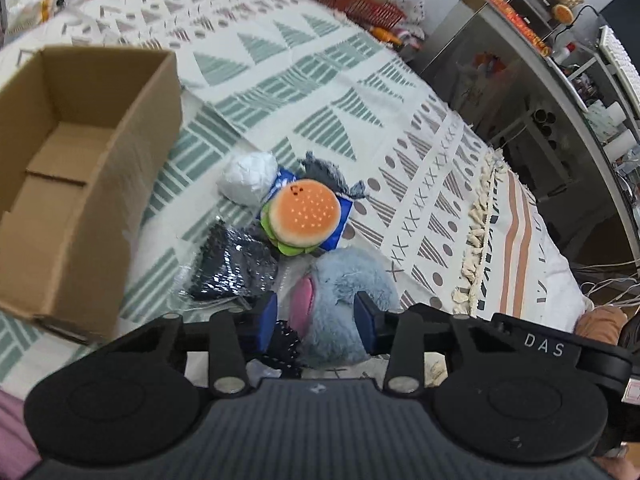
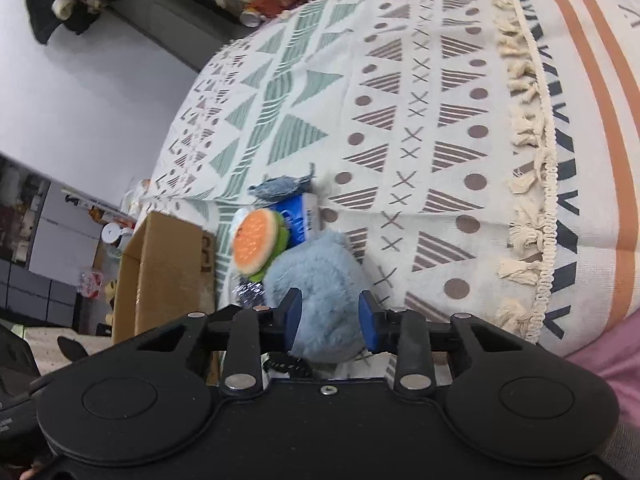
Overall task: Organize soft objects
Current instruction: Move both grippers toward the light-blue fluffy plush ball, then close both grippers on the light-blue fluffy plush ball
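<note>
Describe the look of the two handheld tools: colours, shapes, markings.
The left tool is matte black: two round discs, silver pivot rivets on the linkage bars, blue finger pads, a grey ribbed body, and white "DAS" lettering at its right. The right tool has the same discs, rivets and blue pads, with a smooth black body and one centre screw.

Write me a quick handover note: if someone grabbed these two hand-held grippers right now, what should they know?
Left gripper: open, fingers either side of the blue plush toy; contact unclear.
Right gripper: open, straddling the same toy from another angle.
Beside the toy, piled on the patterned blanket: burger plush, white bundle, dark shiny packet, grey tasselled piece.
Cardboard box: no items visible inside.
Done: nothing visibly packed. Left: probably everything.
</note>
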`<move>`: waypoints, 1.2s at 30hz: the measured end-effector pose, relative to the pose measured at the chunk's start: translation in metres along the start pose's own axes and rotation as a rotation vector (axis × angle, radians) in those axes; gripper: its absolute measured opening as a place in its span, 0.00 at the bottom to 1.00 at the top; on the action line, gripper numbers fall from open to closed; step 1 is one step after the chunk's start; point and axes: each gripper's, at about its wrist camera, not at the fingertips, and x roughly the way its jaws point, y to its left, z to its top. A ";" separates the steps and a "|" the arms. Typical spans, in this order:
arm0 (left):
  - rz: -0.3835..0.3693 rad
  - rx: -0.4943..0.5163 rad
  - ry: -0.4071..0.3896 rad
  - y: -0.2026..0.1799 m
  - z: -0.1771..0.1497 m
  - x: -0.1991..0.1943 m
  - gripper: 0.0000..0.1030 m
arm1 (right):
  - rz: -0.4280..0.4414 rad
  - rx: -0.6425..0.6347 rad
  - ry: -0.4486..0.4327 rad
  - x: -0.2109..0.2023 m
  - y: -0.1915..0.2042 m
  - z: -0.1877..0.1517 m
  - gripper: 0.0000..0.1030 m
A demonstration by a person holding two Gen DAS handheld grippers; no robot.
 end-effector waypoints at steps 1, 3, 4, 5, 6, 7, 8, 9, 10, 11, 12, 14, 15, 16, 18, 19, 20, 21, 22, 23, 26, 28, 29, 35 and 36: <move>0.000 -0.001 0.009 -0.001 0.001 0.005 0.39 | 0.008 0.012 0.002 0.003 -0.002 0.002 0.32; 0.004 0.001 0.025 -0.002 0.002 0.015 0.38 | 0.023 0.027 0.005 0.010 -0.003 0.004 0.32; 0.007 -0.002 0.034 -0.002 0.002 0.019 0.37 | 0.025 0.031 0.011 0.013 -0.003 0.005 0.32; 0.008 -0.006 0.041 -0.001 0.003 0.023 0.34 | 0.023 0.038 0.017 0.018 -0.004 0.006 0.32; 0.005 -0.013 0.046 -0.001 0.004 0.027 0.33 | 0.016 0.052 0.023 0.024 -0.005 0.008 0.32; 0.004 -0.021 0.052 0.000 0.004 0.031 0.32 | 0.005 0.070 0.028 0.030 -0.009 0.009 0.32; 0.009 -0.029 0.060 0.001 0.005 0.035 0.29 | -0.008 0.091 0.035 0.036 -0.013 0.010 0.32; 0.011 -0.037 0.070 0.001 0.005 0.040 0.27 | -0.012 0.105 0.034 0.040 -0.016 0.011 0.32; 0.008 -0.042 0.076 0.001 0.005 0.043 0.27 | -0.002 0.120 0.038 0.043 -0.019 0.012 0.32; 0.006 -0.047 0.082 0.001 0.005 0.046 0.27 | 0.006 0.126 0.043 0.045 -0.021 0.013 0.31; 0.005 -0.050 0.085 0.001 0.005 0.048 0.27 | 0.010 0.127 0.047 0.046 -0.022 0.014 0.31; 0.010 -0.062 0.090 0.001 0.006 0.052 0.26 | 0.019 0.125 0.055 0.048 -0.024 0.014 0.31; 0.010 -0.068 0.092 0.002 0.006 0.053 0.25 | 0.025 0.124 0.062 0.049 -0.025 0.014 0.31; 0.005 -0.074 0.094 0.003 0.006 0.054 0.24 | 0.028 0.127 0.067 0.051 -0.025 0.014 0.31; -0.004 -0.086 0.096 0.005 0.007 0.054 0.23 | 0.037 0.142 0.076 0.053 -0.027 0.016 0.31; -0.005 -0.094 0.097 0.006 0.007 0.054 0.22 | 0.043 0.147 0.080 0.054 -0.027 0.017 0.32; -0.009 -0.103 0.099 0.007 0.007 0.053 0.21 | 0.046 0.148 0.083 0.054 -0.027 0.017 0.32; -0.012 -0.108 0.099 0.008 0.007 0.052 0.20 | 0.043 0.142 0.083 0.055 -0.026 0.016 0.33; -0.012 -0.112 0.099 0.009 0.007 0.051 0.20 | 0.041 0.132 0.085 0.056 -0.024 0.016 0.33; -0.011 -0.112 0.097 0.009 0.006 0.051 0.19 | 0.037 0.118 0.089 0.056 -0.021 0.015 0.33; -0.008 -0.117 0.093 0.008 0.005 0.049 0.18 | 0.022 0.095 0.088 0.055 -0.017 0.013 0.33; -0.003 -0.118 0.086 0.007 0.003 0.045 0.18 | 0.021 0.083 0.084 0.053 -0.015 0.012 0.28; -0.001 -0.115 0.080 0.007 0.003 0.042 0.18 | 0.022 0.074 0.081 0.051 -0.013 0.011 0.26; -0.044 -0.104 0.045 0.004 0.005 0.017 0.18 | 0.046 0.048 0.042 0.028 -0.004 0.007 0.23; -0.054 -0.099 0.038 0.003 0.006 0.011 0.18 | 0.046 0.048 0.037 0.025 -0.002 0.007 0.23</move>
